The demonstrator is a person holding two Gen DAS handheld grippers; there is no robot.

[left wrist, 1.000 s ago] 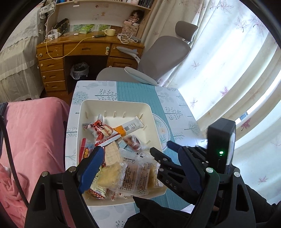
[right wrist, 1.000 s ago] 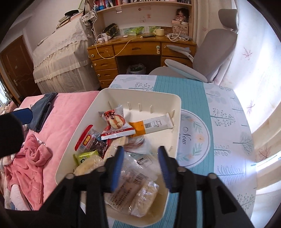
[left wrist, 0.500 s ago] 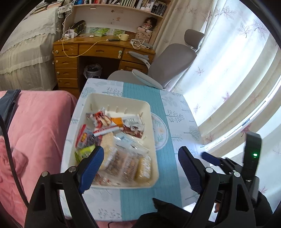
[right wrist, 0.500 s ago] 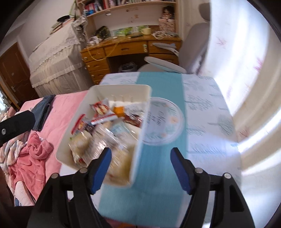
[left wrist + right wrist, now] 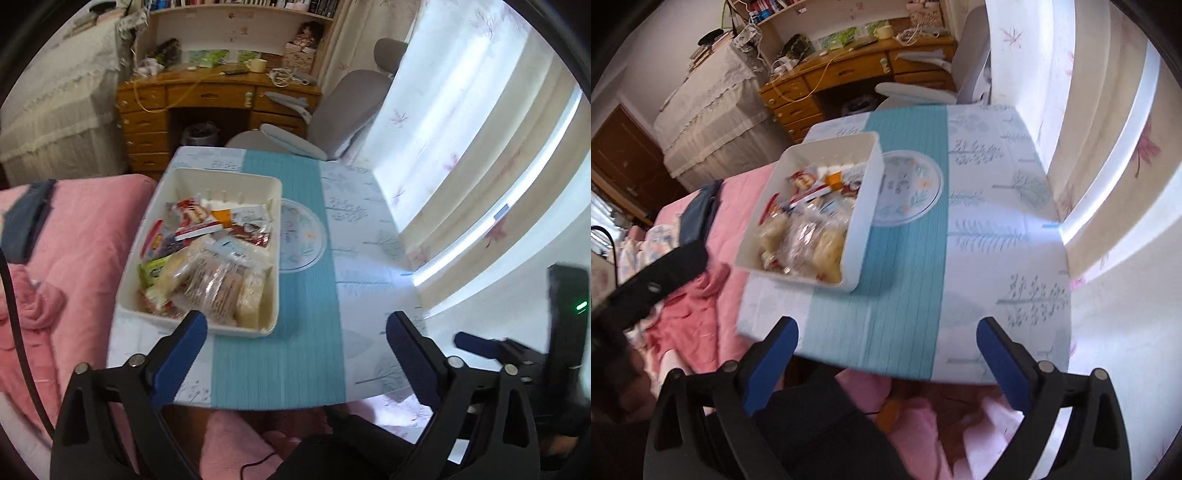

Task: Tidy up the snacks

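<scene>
- The snacks [image 5: 207,258] lie in a white bin [image 5: 275,206], which stands on the bench [image 5: 369,236] along the left edge of the teal runner [image 5: 295,295].
- In the bin, clear bags of pale cakes [image 5: 221,284] fill the near end; a red and white packet [image 5: 192,216] and an orange and white bar [image 5: 229,217] lie at the far end, and a green packet [image 5: 153,269] is against the left wall.
- Just beside the bin on its right side, a round printed emblem [image 5: 303,236] sits on the runner, partly covered by the bin's wall.
- The left gripper [image 5: 295,339] is above the near edge of the bench, nearer to the camera than the bin; its jaws are opening, they stand wide, and nothing is between them.
- The right gripper [image 5: 886,341] is also on the near side of the bin, above the near end of the runner; its jaws are opening, wide apart, with nothing between them.
- To the left of the bin there is a bed with a pink blanket [image 5: 85,229].
- Beyond the bin stand a grey chair [image 5: 332,110] and a wooden desk [image 5: 207,96].
- To the right of the bin, past the bench, hang pale curtains with a leaf pattern [image 5: 443,110].
</scene>
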